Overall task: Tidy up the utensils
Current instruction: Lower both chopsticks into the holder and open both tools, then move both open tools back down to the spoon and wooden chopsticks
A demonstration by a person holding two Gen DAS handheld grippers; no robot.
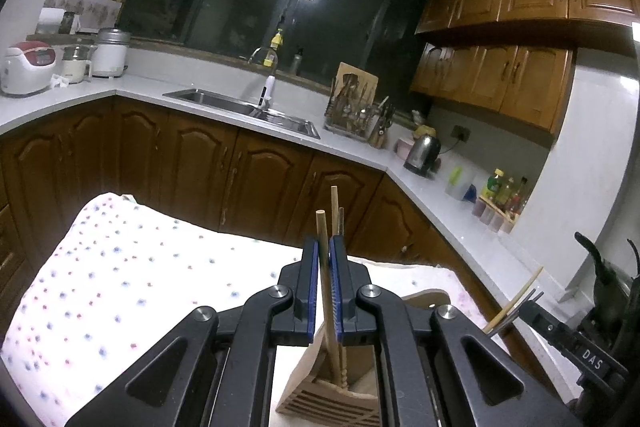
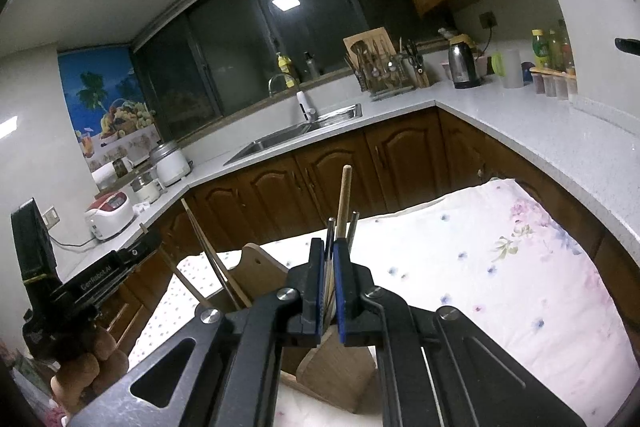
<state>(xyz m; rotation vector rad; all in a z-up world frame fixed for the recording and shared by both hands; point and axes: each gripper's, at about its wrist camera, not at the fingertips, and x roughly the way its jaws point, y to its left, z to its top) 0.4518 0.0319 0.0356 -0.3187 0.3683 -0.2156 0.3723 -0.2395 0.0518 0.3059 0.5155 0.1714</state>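
Where chopsticks (image 1: 325, 267) stand — left gripper (image 1: 324, 291) clamps them.

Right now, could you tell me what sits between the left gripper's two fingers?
In the left wrist view, the left gripper closes on light wooden chopsticks, whose lower ends stand in the wooden holder.

Wooden utensil holder (image 1: 332, 399) is standing on the dotted cloth (image 1: 132, 267) near its right edge — slatted base, several slots. Light wooden chopsticks (image 1: 326, 291) are standing upright in one slot, tips up, leaning slightly; a thin metal stick (image 1: 341, 221) is rising right beside them. In another compartment (image 2: 340, 367), a round wooden handle (image 2: 344, 199) is standing upright between two dark metal rods (image 2: 329, 239) — all touching at the bunch.
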